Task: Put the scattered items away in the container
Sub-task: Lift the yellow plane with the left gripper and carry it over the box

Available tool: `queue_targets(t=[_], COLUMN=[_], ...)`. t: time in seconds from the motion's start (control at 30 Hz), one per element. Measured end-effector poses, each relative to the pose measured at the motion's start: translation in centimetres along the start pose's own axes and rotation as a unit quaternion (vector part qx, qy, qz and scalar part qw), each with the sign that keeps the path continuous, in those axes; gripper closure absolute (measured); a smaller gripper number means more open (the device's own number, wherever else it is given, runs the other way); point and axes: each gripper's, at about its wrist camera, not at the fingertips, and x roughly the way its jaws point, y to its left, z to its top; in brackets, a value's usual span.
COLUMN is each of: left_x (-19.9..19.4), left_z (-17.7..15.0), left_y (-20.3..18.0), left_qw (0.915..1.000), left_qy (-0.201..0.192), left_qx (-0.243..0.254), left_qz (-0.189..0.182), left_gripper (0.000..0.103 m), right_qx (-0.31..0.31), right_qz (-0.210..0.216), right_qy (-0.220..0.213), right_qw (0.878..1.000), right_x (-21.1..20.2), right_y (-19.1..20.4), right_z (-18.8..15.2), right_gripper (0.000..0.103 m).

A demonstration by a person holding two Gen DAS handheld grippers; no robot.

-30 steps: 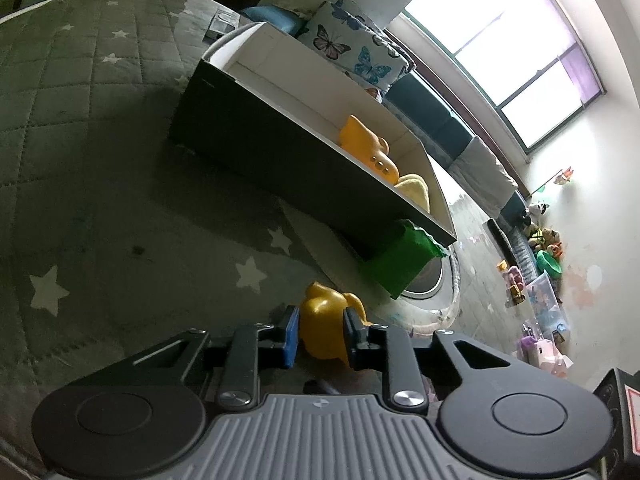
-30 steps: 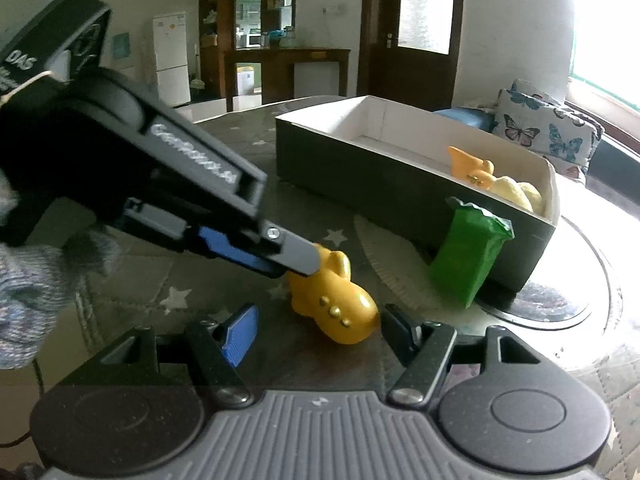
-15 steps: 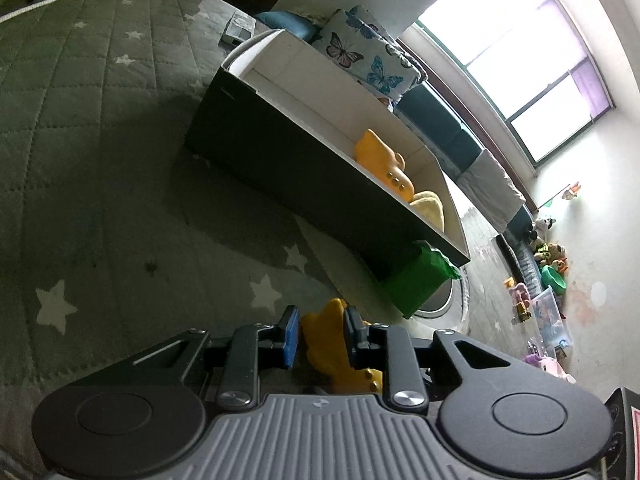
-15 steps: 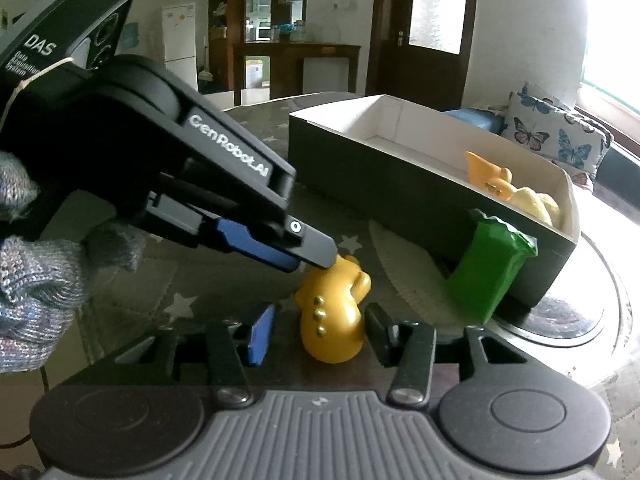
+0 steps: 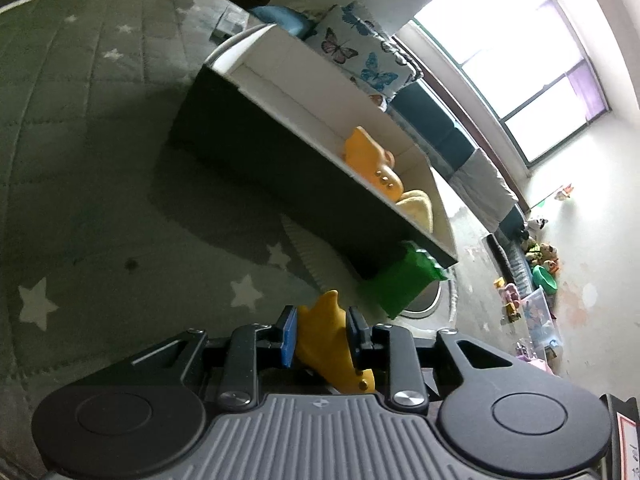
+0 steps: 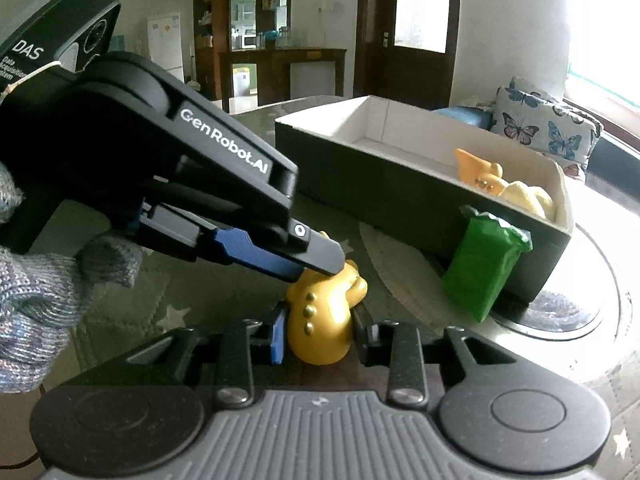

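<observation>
Closing just now, right gripper point(image 6: 318, 330) pinches yellow toy point(image 6: 320, 320) (left gripper point(image 5: 320, 330) clamps it too).

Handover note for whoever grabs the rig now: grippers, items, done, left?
Left hand-held gripper: shut on the yellow toy.
Right hand-held gripper: jaws just closed, now shut on the same toy; both hold it above the star-patterned cloth.
Done: an orange toy and a pale yellow item lie in the box.
Left: yellow toy into the box; then the green packet leaning against its outer wall.
</observation>
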Motion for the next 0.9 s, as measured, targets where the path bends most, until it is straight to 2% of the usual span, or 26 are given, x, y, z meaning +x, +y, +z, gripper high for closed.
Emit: queue_targets(t=[0.27,0.47,0.67,0.9], left_x=[-1.5,-1.2,0.8,4.0], left_z=[1.7,4.0,6.9,10.0], left_y=[-3.0,-5.9,-7.7,-8.0], left_qw=[0.9985,0.9953,0.9937,0.994], left_qy=[-0.029,-0.053,-0.064,-0.064], left_qx=[0.038,0.073,0.086,0.081], left_qz=[-0.027,-0.034,-0.034,-0.035], left_gripper=[0.076,0.076,0.076,0.075], right_qx=[0.007,0.008,0.013,0.027], right_qz=[-0.019,-0.042,-0.061,-0.072], right_qy=[-0.045,-0.072,-0.08,-0.072], right_qw=[0.999,0.996,0.995,0.994], right_x=[-2.3,-2.4,-0.9,2.2], right_y=[-1.3,-3.1,-5.6,-8.5], right_z=[2.2,4.8,7.3,9.5], right_gripper=[0.071,0.071,0.071,0.071])
